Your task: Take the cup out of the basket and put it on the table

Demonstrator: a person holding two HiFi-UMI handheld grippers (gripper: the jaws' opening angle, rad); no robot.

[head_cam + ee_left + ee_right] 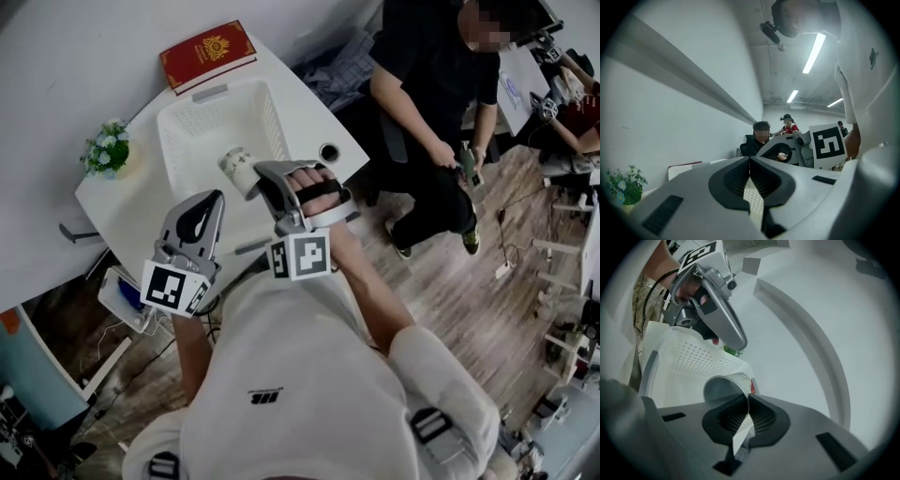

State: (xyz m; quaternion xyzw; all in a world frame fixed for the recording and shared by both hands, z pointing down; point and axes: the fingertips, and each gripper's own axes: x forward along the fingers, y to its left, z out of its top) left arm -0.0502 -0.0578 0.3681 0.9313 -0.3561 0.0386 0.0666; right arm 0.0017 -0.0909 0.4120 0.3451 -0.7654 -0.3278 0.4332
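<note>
R gripper (745,401) pinches cup (723,386) by its rim wall; cup tipped sideways, just above basket (178,122) on table (117,197). L gripper (750,161) alongside, jaws pressed together, at basket's near edge.

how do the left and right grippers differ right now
The right gripper is shut on the cup, its fingers pinching the cup's wall at the rim; the left gripper is shut on nothing. The right gripper hangs over the basket; the left gripper is held back, nearer the person. Both are the same grey design, fingers closed.
</note>
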